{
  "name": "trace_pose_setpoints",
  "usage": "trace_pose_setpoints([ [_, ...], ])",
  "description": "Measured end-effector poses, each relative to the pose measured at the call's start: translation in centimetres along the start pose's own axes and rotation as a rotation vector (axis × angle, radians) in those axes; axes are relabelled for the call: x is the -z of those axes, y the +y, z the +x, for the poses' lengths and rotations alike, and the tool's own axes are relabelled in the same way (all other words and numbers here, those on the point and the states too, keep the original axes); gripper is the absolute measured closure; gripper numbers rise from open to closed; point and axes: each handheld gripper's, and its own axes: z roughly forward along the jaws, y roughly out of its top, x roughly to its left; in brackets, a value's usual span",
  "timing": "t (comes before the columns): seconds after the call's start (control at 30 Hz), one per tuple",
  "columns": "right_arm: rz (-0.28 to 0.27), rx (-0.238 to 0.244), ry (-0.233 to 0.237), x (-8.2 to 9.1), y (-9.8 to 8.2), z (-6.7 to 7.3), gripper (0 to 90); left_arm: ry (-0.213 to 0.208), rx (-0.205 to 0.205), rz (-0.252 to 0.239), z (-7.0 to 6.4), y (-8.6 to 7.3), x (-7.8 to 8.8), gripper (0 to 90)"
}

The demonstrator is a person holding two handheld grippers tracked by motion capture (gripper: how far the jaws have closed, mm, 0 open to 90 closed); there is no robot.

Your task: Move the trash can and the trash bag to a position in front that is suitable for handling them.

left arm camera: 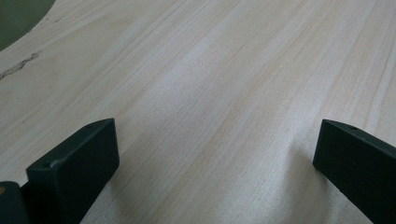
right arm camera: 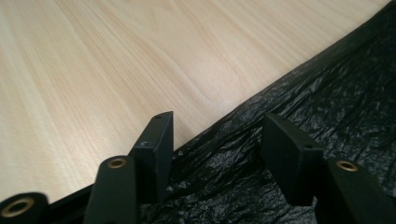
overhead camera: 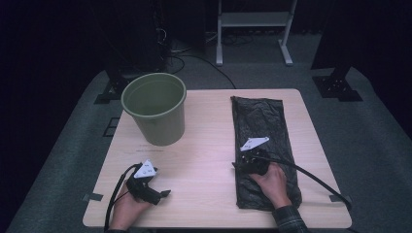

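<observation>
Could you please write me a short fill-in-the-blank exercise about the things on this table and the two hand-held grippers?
1. The flat black plastic bag lies on the ____ half of the table in the high view.
2. The round bin near the table's far left is ____ in colour.
3. The right hand-held gripper stands over the bag's ____ edge, with its jaws apart.
4. Between the open jaws of the left hand-held gripper there is only bare ____.

Missing words: right; green; left; table
</observation>
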Motion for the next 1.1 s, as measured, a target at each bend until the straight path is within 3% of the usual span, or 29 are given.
trace_pose_setpoints([
  [0.13, 0.007, 0.005, -0.002, -0.3, -0.1, 0.1, 49.4, 0.001, 0.000, 0.000, 0.0, 0.0, 0.0, 0.0],
  [0.17, 0.009, 0.009, 0.002, -0.2, -0.1, 0.1, 58.9, 0.001, 0.001, 0.001, 0.0, 0.0, 0.0, 0.0],
  [0.23, 0.009, 0.002, 0.012, -0.1, -0.2, 0.1, 62.9, 0.001, 0.001, 0.001, 0.0, 0.0, 0.0, 0.0],
  [0.27, 0.009, -0.003, 0.033, -0.1, -0.2, 0.1, 75.2, 0.001, 0.001, 0.001, 0.0, 0.0, 0.0, 0.0],
  [0.33, 0.010, 0.003, 0.037, -0.1, -0.2, 0.1, 80.4, 0.001, 0.001, 0.001, 0.0, 0.0, 0.0, 0.0],
  [0.37, 0.011, 0.004, 0.049, 0.0, -0.2, 0.2, 88.8, 0.001, 0.001, 0.000, 0.0, 0.0, 0.0, 0.0],
  [0.6, 0.036, 0.028, 0.052, 0.6, -0.5, 0.7, 89.8, 0.002, 0.001, 0.000, 0.0, 0.0, 0.0, 0.0],
  [0.73, 0.023, 0.037, 0.090, 2.2, -1.2, 1.3, 89.7, 0.002, 0.002, 0.000, -0.1, 0.0, 0.0, 0.0],
  [0.87, 0.006, 0.042, 0.112, 4.2, -3.0, 1.7, 89.7, 0.003, 0.004, 0.001, -0.1, 0.0, 0.0, 0.0],
  [1.1, 0.042, 0.041, 0.108, 6.6, -6.6, 1.7, 89.4, 0.005, 0.005, 0.000, -0.2, 0.0, 0.0, 0.0],
])
